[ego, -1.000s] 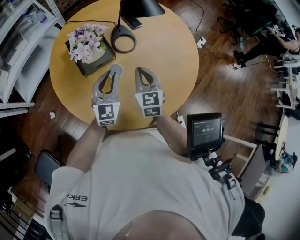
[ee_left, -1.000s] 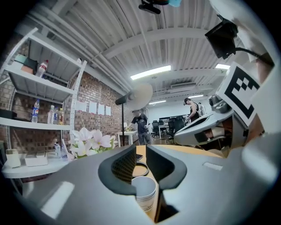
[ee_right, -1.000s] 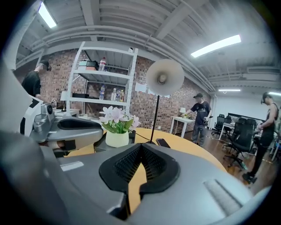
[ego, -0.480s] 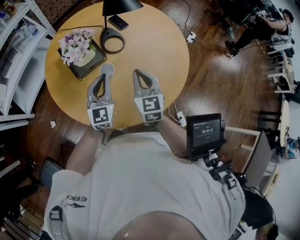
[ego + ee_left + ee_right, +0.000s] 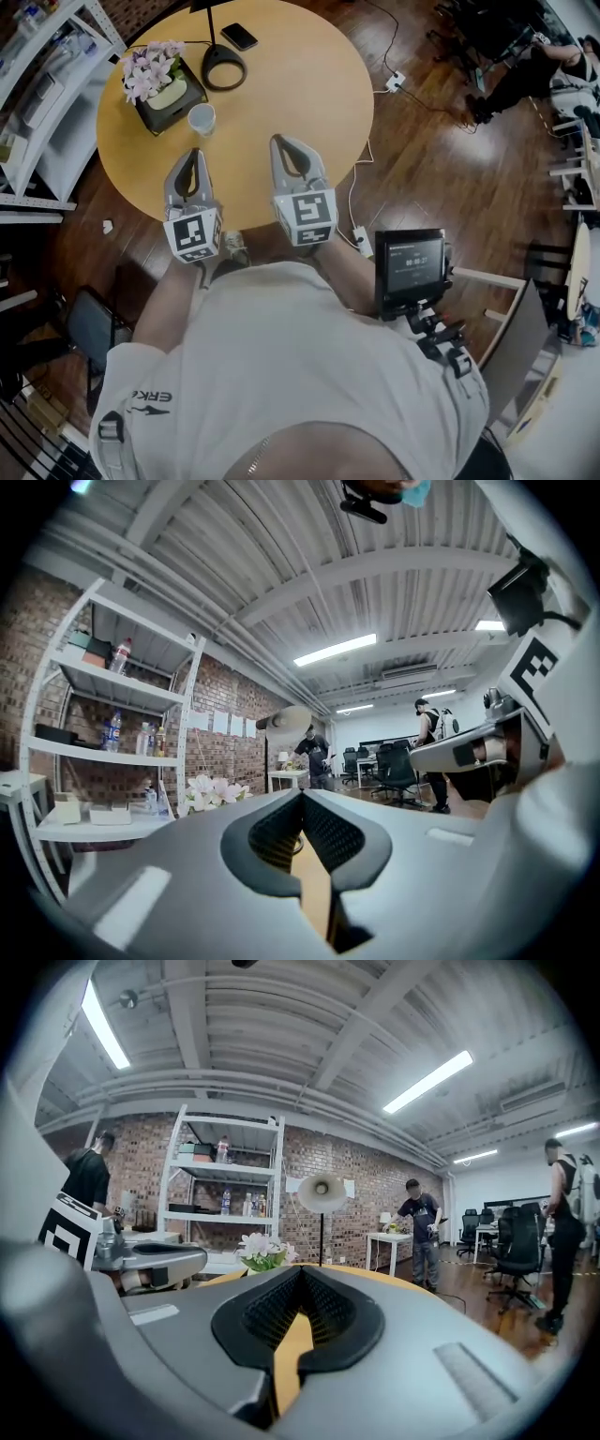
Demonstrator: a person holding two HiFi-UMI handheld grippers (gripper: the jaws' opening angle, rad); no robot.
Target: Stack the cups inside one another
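Note:
A white cup (image 5: 201, 119) stands upright on the round wooden table (image 5: 300, 84), just right of the flower pot; I cannot tell whether another cup sits inside it. My left gripper (image 5: 192, 152) is over the table's near edge, a short way in front of the cup, shut and empty. My right gripper (image 5: 286, 141) hovers beside it to the right, also shut and empty. In the left gripper view the left gripper (image 5: 302, 794) has its jaws together with nothing between them, and the right gripper view shows the same of the right gripper (image 5: 300, 1269). Neither gripper view shows the cup.
A dark pot of pink flowers (image 5: 155, 75) stands at the table's far left, with a lamp base (image 5: 223, 67) and a phone (image 5: 240, 37) behind. White shelving (image 5: 37, 103) flanks the table's left. People and office chairs are farther off in the room.
Both grippers have drawn back from the cup toward the table's near edge. The left gripper's jaws, slightly apart by the cup a second ago, are now together; the cup stays standing.

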